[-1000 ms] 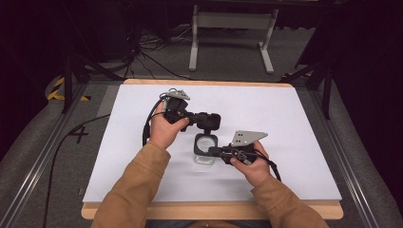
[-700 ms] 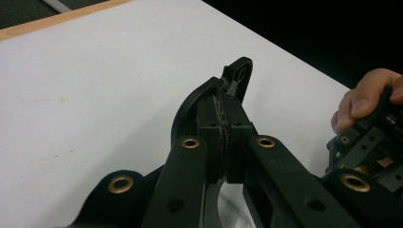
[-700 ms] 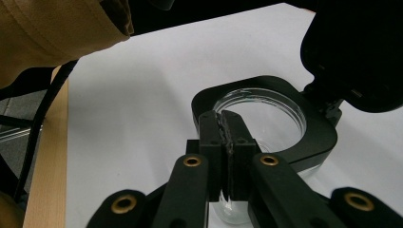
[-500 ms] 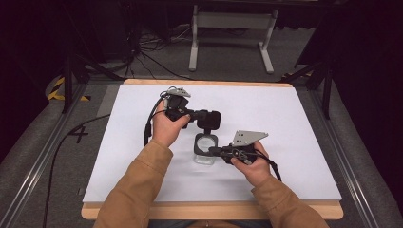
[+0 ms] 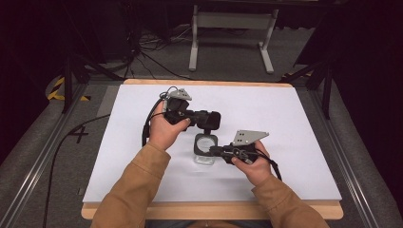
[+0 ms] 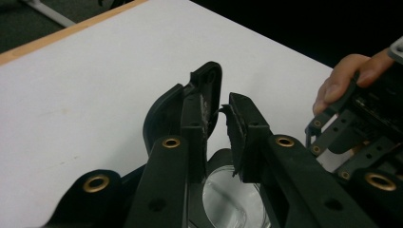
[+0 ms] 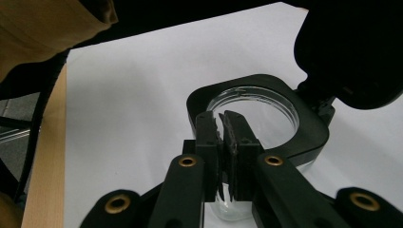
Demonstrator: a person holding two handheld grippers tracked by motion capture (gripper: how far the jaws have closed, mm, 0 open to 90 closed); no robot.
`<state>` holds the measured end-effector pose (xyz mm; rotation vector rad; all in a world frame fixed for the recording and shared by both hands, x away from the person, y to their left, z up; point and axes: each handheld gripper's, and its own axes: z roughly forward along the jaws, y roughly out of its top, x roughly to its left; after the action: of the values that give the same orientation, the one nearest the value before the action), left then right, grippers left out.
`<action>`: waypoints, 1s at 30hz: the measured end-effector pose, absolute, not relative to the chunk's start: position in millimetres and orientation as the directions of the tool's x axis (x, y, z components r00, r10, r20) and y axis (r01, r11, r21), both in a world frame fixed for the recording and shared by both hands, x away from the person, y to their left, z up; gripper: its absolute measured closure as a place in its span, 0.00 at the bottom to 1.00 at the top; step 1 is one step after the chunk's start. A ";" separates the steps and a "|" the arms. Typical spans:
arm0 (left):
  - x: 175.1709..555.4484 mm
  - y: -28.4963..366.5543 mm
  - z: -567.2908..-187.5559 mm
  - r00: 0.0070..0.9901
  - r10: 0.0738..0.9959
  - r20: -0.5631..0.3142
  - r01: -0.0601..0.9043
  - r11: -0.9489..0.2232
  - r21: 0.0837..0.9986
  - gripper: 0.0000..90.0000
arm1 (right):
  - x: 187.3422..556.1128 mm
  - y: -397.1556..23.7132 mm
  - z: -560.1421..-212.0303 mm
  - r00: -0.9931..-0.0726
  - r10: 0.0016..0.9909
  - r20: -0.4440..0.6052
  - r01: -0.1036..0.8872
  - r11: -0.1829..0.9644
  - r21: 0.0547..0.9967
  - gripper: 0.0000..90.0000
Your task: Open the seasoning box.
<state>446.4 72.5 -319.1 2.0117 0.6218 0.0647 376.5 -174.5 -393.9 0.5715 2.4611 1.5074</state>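
Container: a clear jar [image 5: 203, 159] with a black collar [image 7: 311, 137] round its mouth, near the middle of the white table [image 5: 294, 109], a little toward the person's edge.
Flip cap: the black cap [image 7: 351, 52] stands swung up off the mouth, at about 1 o'clock from the opening in the right gripper view. The mouth itself is uncovered and looks empty.
Left gripper: the left gripper [image 6: 223, 102] hangs over the jar from its 12 o'clock side in the high view. Its jaws have just been opening and now stand a narrow gap apart with nothing between them. The cap's curved back [image 6: 159, 111] lies just outside one jaw (beside it, not gripped).
Right gripper: the right gripper [image 7: 222, 118] comes in from the jar's 4 o'clock. Its jaws have just been opening as well, to a mere slit. The tips sit over the near edge of the collar, and I see nothing pinched in the slit.
What the change means: both grips look let go, so I judge the cap-opening step done and the jar standing on its own.
Next call: probably drawing both tools clear without nudging the upright cap.
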 end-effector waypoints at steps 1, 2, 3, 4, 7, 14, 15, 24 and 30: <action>443.2 73.6 -316.9 0.868 0.455 -0.198 0.392 -0.384 0.836 0.85 | 376.5 -174.8 -393.3 -0.905 0.425 0.027 0.219 0.409 0.886 0.95; 440.2 74.9 -314.8 0.870 0.454 -0.191 0.385 -0.384 0.839 0.85 | 376.5 -175.2 -393.0 -0.904 0.426 0.025 0.219 0.412 0.884 0.94; 437.1 76.5 -312.9 0.872 0.452 -0.188 0.380 -0.384 0.842 0.85 | 376.6 -175.8 -392.6 -0.904 0.428 0.025 0.220 0.415 0.883 0.94; 433.1 78.9 -310.6 0.873 0.453 -0.184 0.377 -0.384 0.843 0.85 | 376.8 -176.6 -392.2 -0.903 0.429 0.025 0.222 0.415 0.882 0.94; 423.2 86.6 -304.7 0.873 0.457 -0.172 0.369 -0.385 0.846 0.85 | 378.1 -179.4 -390.7 -0.902 0.432 0.026 0.223 0.413 0.883 0.93; 397.6 113.4 -294.9 0.876 0.457 -0.154 0.352 -0.387 0.852 0.82 | 380.9 -187.7 -382.6 -0.896 0.443 0.026 0.221 0.395 0.892 0.91; 397.6 113.4 -294.9 0.876 0.457 -0.154 0.352 -0.387 0.852 0.81 | 381.2 -189.2 -381.6 -0.895 0.446 0.027 0.223 0.393 0.892 0.91; 374.4 156.3 -307.4 0.841 0.515 -0.164 0.397 -0.384 0.833 0.78 | 386.3 -207.7 -377.3 -0.873 0.486 0.031 0.239 0.371 0.897 0.90; 374.6 172.0 -317.6 0.827 0.530 -0.188 0.441 -0.403 0.802 0.73 | 390.1 -223.9 -374.7 -0.855 0.518 0.036 0.261 0.367 0.893 0.89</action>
<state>374.6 172.0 -317.6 2.0560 0.7138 0.1191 390.1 -223.9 -374.7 0.6935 2.3791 1.4834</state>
